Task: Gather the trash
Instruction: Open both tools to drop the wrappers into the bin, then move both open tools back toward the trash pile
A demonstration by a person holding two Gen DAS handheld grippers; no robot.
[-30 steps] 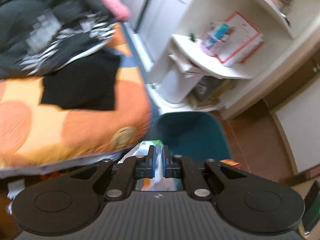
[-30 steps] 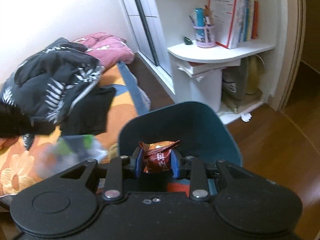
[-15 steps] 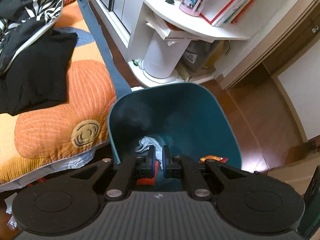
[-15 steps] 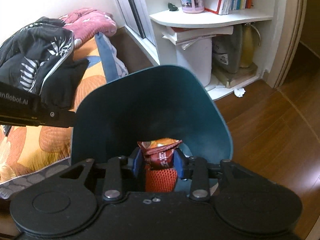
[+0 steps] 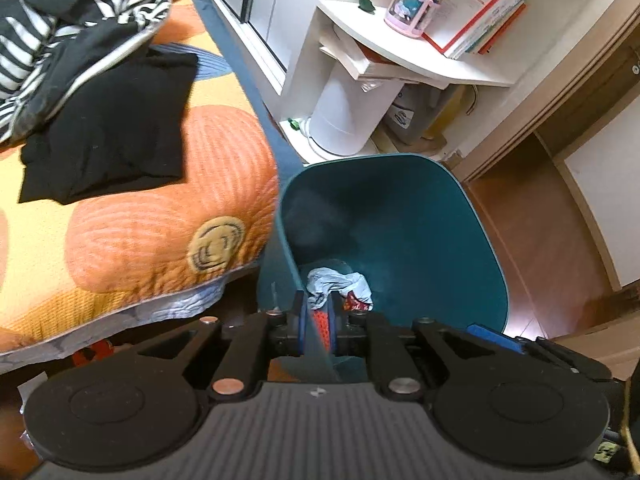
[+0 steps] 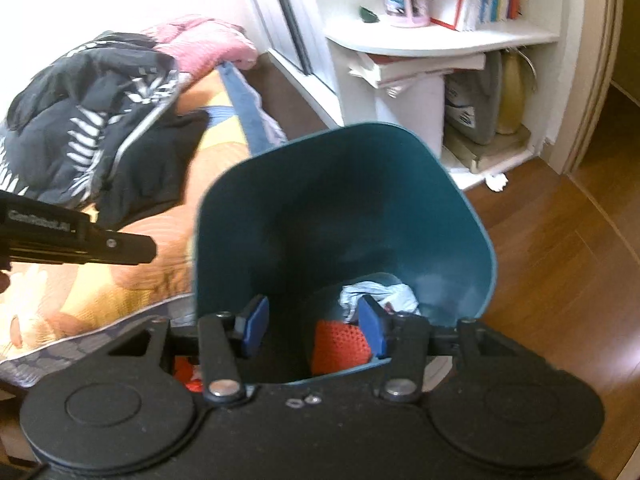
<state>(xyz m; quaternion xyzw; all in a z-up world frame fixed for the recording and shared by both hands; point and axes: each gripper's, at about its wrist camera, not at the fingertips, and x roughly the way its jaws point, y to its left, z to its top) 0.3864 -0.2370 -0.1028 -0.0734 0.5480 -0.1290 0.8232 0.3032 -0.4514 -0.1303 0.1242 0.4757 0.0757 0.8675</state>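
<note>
A teal trash bin (image 5: 420, 208) stands on the floor beside the bed; it also shows in the right wrist view (image 6: 340, 208). In its bottom lie a crumpled whitish wrapper (image 5: 336, 280), an orange net (image 6: 340, 344) and a red snack wrapper (image 5: 356, 302). My left gripper (image 5: 318, 320) is shut on the bin's near rim, its jaws straddling the thin wall. My right gripper (image 6: 314, 326) is open and empty over the bin's near edge. The left gripper's body (image 6: 76, 236) shows at the left of the right wrist view.
A bed with an orange flowered quilt (image 5: 140, 220) carries black clothes (image 5: 104, 132) and a pink blanket (image 6: 204, 40). A white corner shelf (image 5: 408, 60) holds books and a pen cup. A white cylinder (image 5: 348, 116) stands under it. A wooden floor (image 6: 560, 260) lies to the right.
My right gripper opened and let go of the red snack wrapper, which dropped into the bin. My left gripper moved over the bin and now grips its rim.
</note>
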